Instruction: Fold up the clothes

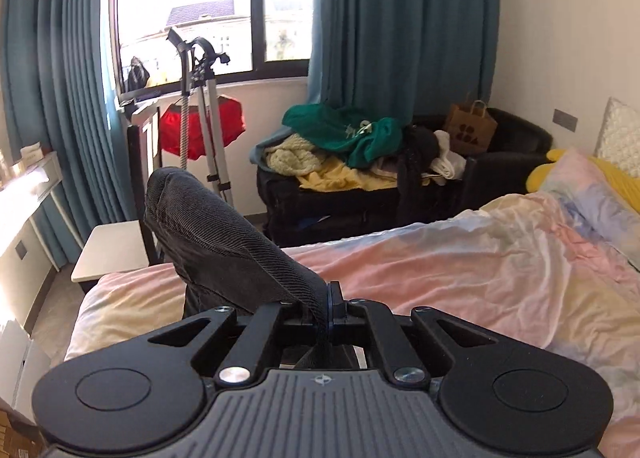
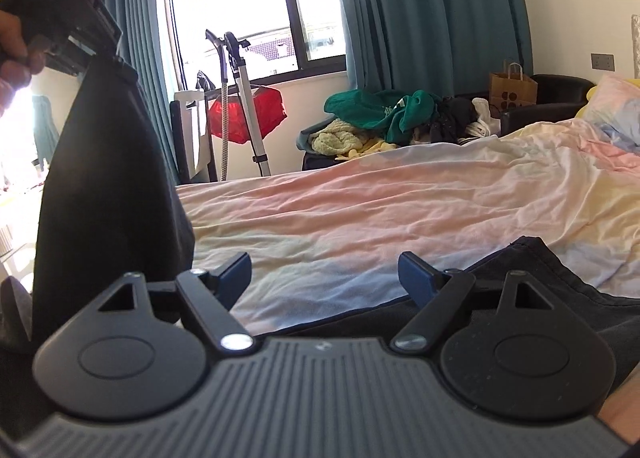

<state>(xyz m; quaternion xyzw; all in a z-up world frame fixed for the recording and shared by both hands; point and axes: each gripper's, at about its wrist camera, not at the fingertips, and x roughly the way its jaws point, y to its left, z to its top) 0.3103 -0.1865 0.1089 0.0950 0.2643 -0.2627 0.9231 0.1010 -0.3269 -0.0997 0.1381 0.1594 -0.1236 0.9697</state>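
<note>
My left gripper (image 1: 326,304) is shut on a black garment (image 1: 224,234), whose ribbed edge sticks up and left from between the fingers. In the right wrist view the left gripper (image 2: 100,49) is held high at the upper left and the black garment (image 2: 108,185) hangs down from it to the bed. My right gripper (image 2: 324,278) is open and empty, low over the bed (image 2: 360,209). Another part of the black garment (image 2: 560,278) lies flat on the bed under its right fingertip (image 2: 416,274).
The bed has a pastel pink and yellow cover (image 1: 460,270) with pillows (image 1: 592,193) at the right. Beyond it stand a black sofa (image 1: 512,161) piled with clothes (image 1: 348,137), a paper bag (image 1: 470,127), a garment steamer (image 1: 204,105), a chair (image 1: 116,254) and teal curtains (image 1: 400,25).
</note>
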